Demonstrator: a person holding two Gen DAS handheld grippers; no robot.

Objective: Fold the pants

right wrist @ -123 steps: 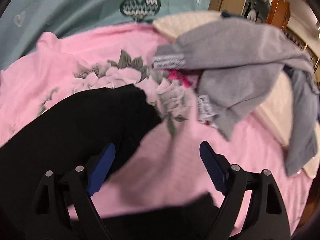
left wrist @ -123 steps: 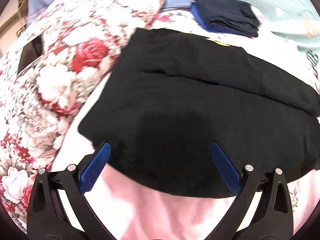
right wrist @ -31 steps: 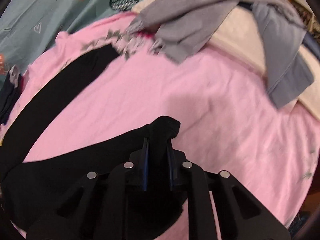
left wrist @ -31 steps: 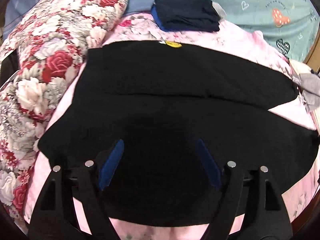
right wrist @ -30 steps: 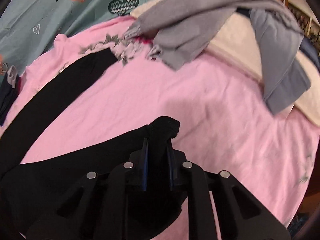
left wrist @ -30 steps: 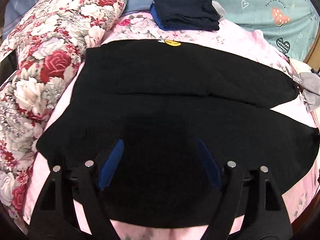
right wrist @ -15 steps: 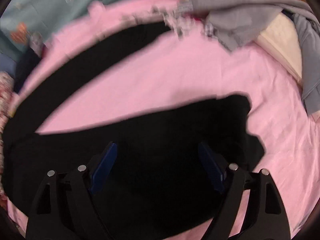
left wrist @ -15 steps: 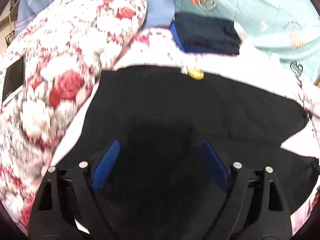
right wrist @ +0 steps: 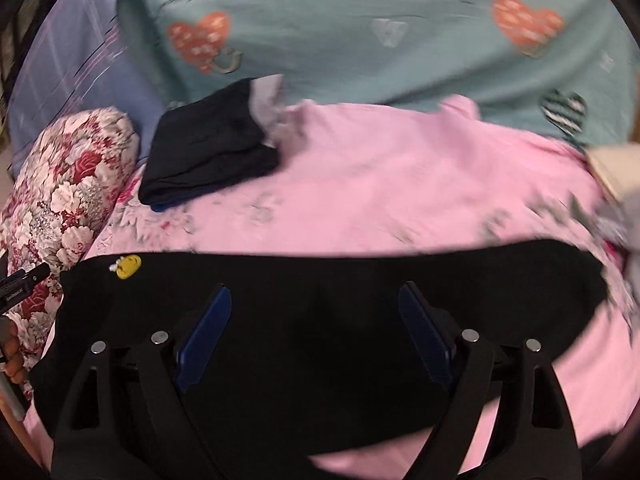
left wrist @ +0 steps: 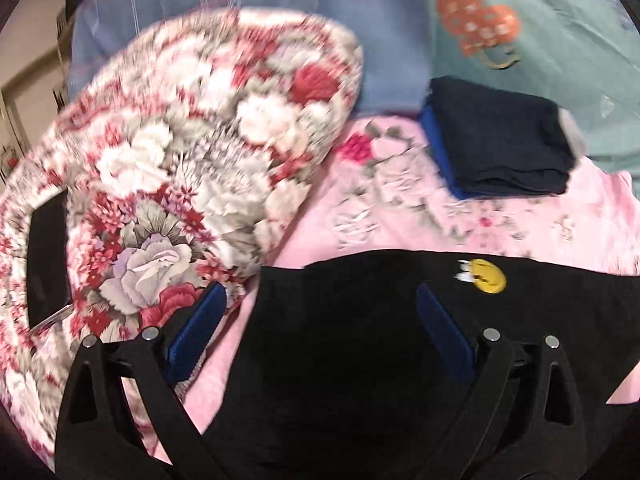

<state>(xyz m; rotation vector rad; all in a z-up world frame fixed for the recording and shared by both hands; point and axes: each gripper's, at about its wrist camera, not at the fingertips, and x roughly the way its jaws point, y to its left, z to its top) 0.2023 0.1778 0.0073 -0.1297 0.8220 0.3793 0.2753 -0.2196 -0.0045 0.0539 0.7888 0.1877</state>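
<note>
Your left hand-held gripper (left wrist: 320, 326) was still spreading its jaws, nothing pinched, over the waist end of the black pants (left wrist: 352, 360). Your right hand-held gripper (right wrist: 314, 320) was likewise opening, empty, above the pants (right wrist: 320, 280) laid flat on the pink bed sheet (right wrist: 400, 184). Beyond lay a yellow patch (right wrist: 128, 266), a flowered pillow (left wrist: 192, 152), folded dark clothes (right wrist: 208, 148) and a teal blanket (right wrist: 360, 40).
</note>
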